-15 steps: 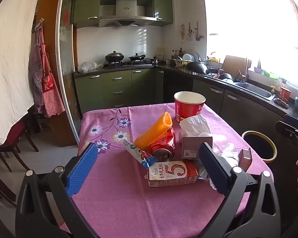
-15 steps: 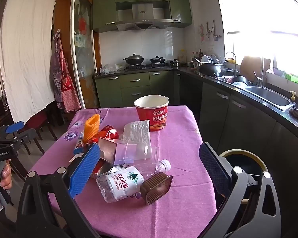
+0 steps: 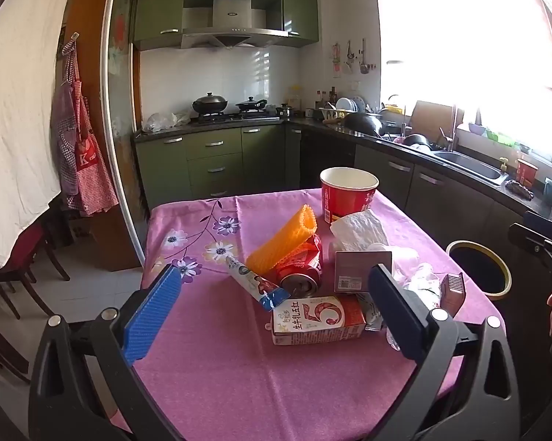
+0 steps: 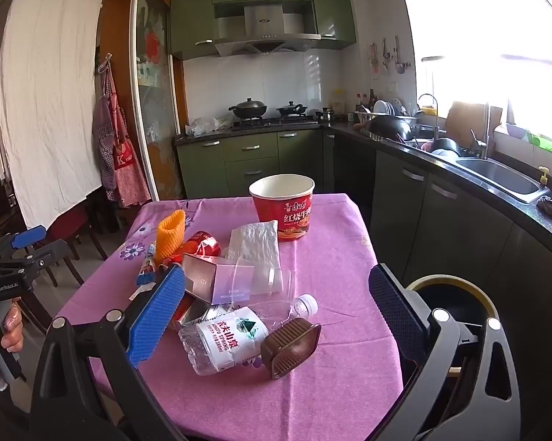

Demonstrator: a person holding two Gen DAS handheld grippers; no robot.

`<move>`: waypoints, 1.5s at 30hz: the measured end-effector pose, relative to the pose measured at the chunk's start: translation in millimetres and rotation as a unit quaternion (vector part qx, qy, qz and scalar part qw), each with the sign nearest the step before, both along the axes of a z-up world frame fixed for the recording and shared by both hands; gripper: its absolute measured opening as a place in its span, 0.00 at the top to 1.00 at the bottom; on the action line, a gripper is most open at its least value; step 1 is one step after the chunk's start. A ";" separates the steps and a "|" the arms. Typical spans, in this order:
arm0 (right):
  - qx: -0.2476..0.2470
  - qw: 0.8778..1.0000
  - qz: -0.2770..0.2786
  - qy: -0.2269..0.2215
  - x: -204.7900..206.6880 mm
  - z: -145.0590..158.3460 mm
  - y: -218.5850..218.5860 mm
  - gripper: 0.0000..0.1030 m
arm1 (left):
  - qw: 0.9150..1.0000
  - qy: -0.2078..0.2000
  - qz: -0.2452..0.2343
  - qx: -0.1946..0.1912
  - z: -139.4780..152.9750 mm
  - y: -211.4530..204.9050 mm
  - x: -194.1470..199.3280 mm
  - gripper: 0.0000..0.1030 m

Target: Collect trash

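Trash lies heaped on a table under a pink flowered cloth (image 3: 210, 378). In the left wrist view a milk carton (image 3: 316, 319) lies nearest, behind it a crushed red can (image 3: 300, 273), an orange foam net (image 3: 283, 241), a wrapper tube (image 3: 254, 283), a small box (image 3: 362, 271) and a red noodle cup (image 3: 347, 193). My left gripper (image 3: 272, 312) hovers open before the heap. From the right wrist I see a clear water bottle (image 4: 235, 334), a brown plastic tray (image 4: 290, 345), the box (image 4: 217, 279) and the noodle cup (image 4: 282, 205). My right gripper (image 4: 276, 316) stands open above the bottle, holding nothing.
A black bin with a yellow rim (image 4: 452, 301) stands on the floor right of the table (image 3: 478, 268). Dark counters with a sink (image 4: 496, 180) run along the right wall. Chairs (image 3: 18, 257) stand at the left. A hand (image 4: 7, 327) grips the left tool's handle.
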State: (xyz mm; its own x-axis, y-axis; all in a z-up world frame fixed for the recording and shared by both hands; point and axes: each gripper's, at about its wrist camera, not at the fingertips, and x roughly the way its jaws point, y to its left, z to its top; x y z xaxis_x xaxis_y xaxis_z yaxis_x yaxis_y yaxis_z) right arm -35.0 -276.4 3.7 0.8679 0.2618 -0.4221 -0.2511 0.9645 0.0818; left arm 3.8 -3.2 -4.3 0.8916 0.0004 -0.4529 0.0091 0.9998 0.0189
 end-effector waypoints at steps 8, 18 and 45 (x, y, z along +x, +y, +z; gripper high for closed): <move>0.000 1.000 0.000 0.000 -0.1 2.3 -2.2 0.04 | 1.000 -0.002 -0.003 -0.001 -4.7 -1.0 0.4 0.06; -0.001 1.000 0.001 0.002 -0.6 -2.0 4.2 0.04 | 1.000 -0.001 -0.007 -0.003 -5.2 -1.9 -1.1 0.06; -0.001 1.000 0.004 0.008 2.4 -5.2 6.1 0.04 | 1.000 0.004 -0.019 -0.001 -2.0 -3.4 -2.5 0.06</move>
